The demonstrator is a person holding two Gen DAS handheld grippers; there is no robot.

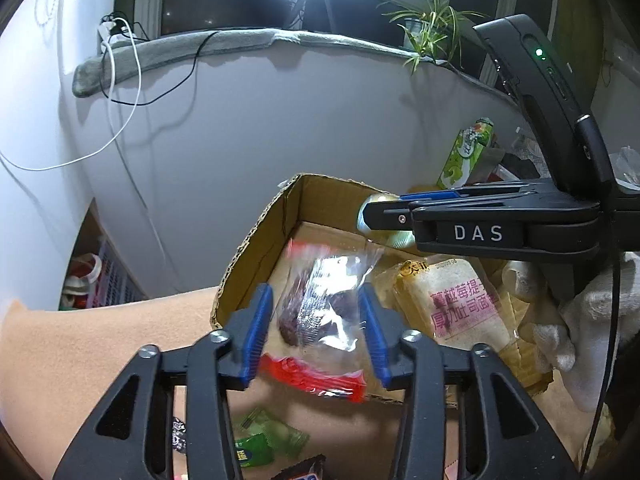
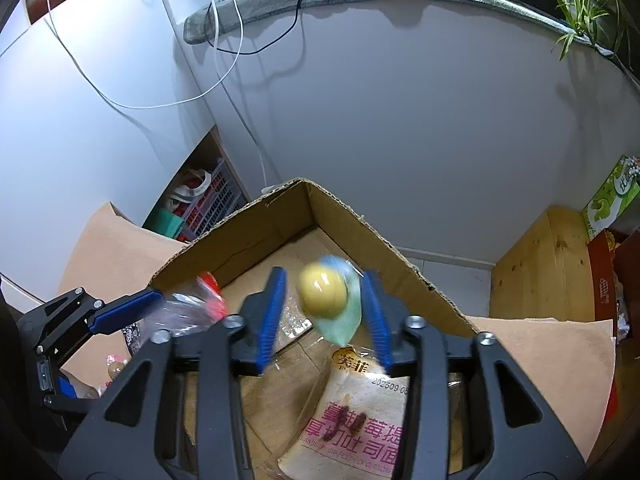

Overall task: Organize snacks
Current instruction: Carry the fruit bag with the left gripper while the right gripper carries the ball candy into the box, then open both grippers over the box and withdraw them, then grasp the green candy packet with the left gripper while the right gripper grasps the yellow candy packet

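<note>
1. Blue pads of our left gripper [image 1: 316, 330] fill the bottom of the left wrist view, and the clear date packet with red ends [image 1: 320, 316] sits between them. It looks blurred and the pads seem parted from it, so we'd say the jaws are slack and it's dropping.
2. Below it is the cardboard box [image 1: 256, 236], mid-frame, with the toast bread pack [image 1: 464, 304] already lying in its right half.
3. Lower left, a green candy wrapper [image 1: 256, 440] lies outside the box on the tan table [image 1: 100, 344], not sorted yet.
4. Over in the right wrist view, our right gripper [image 2: 326, 308] is partly spread too, and the yellow round sweet in a pale green wrapper [image 2: 332, 300] hangs blurred between the pads, above the box floor.
5. Risks, as we see them: the round one could roll or bounce toward the low torn wall. The packet could catch on a pad and flop onto the rim. Both grippers are close together, so they could bump on the way out.
</note>
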